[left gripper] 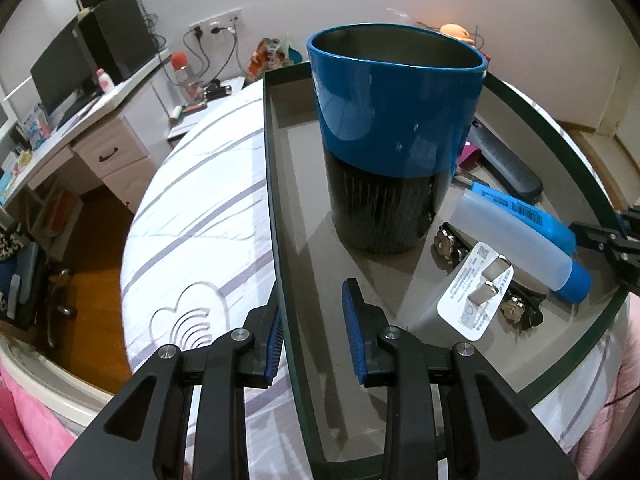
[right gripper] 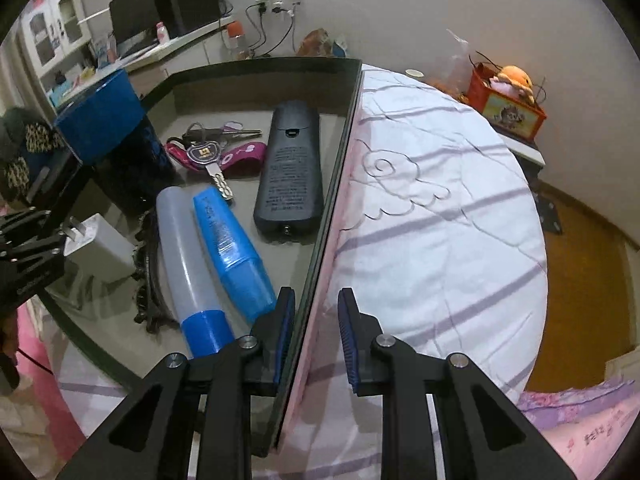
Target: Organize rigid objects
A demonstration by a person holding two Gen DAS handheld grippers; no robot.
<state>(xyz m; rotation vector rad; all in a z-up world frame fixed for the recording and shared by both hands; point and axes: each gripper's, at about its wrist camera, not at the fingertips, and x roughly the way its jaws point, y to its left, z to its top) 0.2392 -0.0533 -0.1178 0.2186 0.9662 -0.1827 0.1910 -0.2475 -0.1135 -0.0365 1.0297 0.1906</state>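
Jaws of both grippers straddle opposite walls of the dark tray (left gripper: 280, 208), which rests on the striped bed (left gripper: 200, 200): my left gripper (left gripper: 314, 336) has one pad outside and one inside the tray's left wall, narrow but with a gap showing at the inner pad, so I cannot tell whether it truly clamps; my right gripper (right gripper: 316, 340) is drawn in tight on the tray's right wall, inner pad against it. The sorted objects already lie inside the tray: a tall blue-and-black cup (left gripper: 396, 140) standing upright toward the left, a white charger (left gripper: 464, 300) with its prongs up, a translucent bottle with a blue cap (right gripper: 192, 264), a blue tube (right gripper: 232, 248) just beside it, a black remote (right gripper: 290, 172) along the right wall, and a bunch of keys (right gripper: 212, 148) on a pink strap behind them. I judge the step in hand to be carrying the loaded tray. Risks from here: the thin wall may slip through the left pads if that grip is loose; an uneven lift would tilt the tray, toppling the top-heavy cup and sending the round bottle and tube rolling; the soft bed offers no firm support.
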